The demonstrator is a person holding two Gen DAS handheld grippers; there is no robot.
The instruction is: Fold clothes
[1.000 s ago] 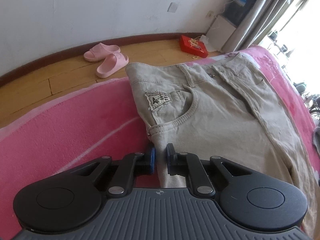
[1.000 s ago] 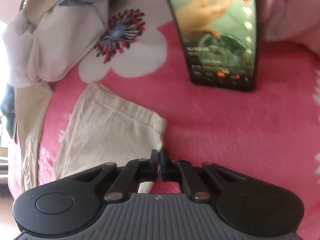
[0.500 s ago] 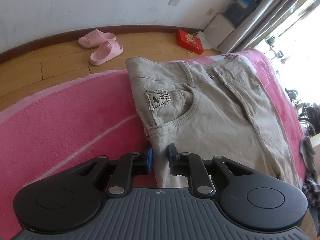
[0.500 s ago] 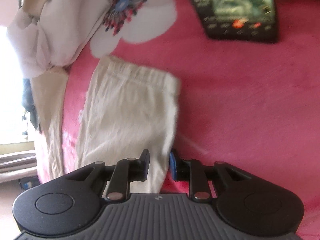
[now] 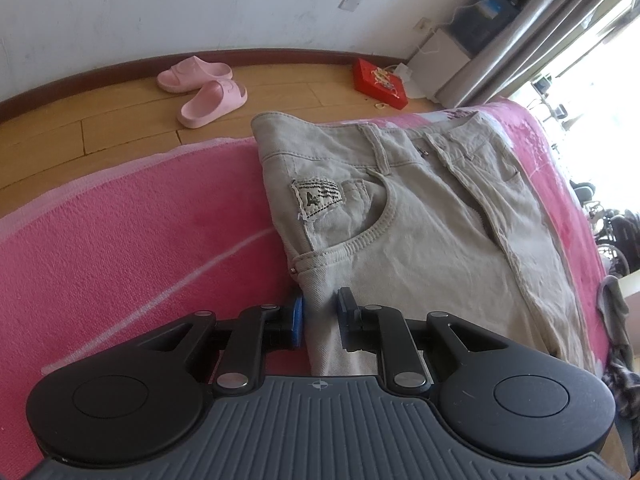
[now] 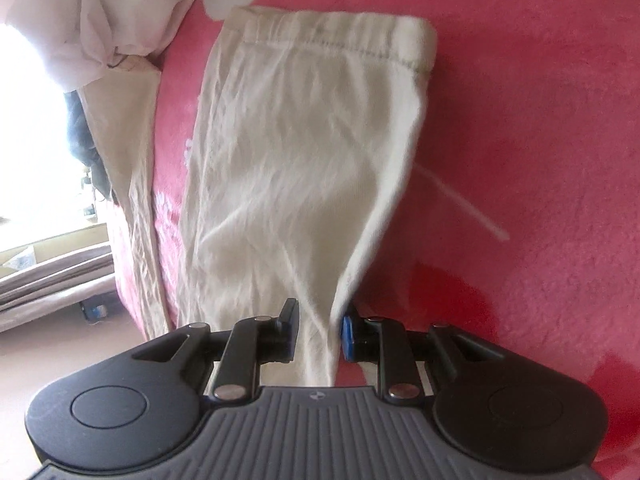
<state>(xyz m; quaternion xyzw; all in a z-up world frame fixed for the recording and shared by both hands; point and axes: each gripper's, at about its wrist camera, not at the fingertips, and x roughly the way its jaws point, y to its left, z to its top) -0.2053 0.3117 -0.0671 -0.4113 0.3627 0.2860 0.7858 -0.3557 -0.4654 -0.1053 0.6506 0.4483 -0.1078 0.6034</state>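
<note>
Lying on the pink blanket is one pair of beige trousers; two pink slippers are on the floor. Left gripper and right gripper now stand wider apart than before, fabric between unclamped.

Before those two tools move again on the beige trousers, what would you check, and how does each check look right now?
1. Left tool straddles the trousers' side edge: ok.
2. Left tool clamped on the cloth: not ok, jaws open.
3. Right tool straddles the trouser leg: ok.
4. Right tool clamped: not ok, jaws open.
5. Leg flat: not ok, wrinkled.
6. Both layers caught: cannot tell.
</note>
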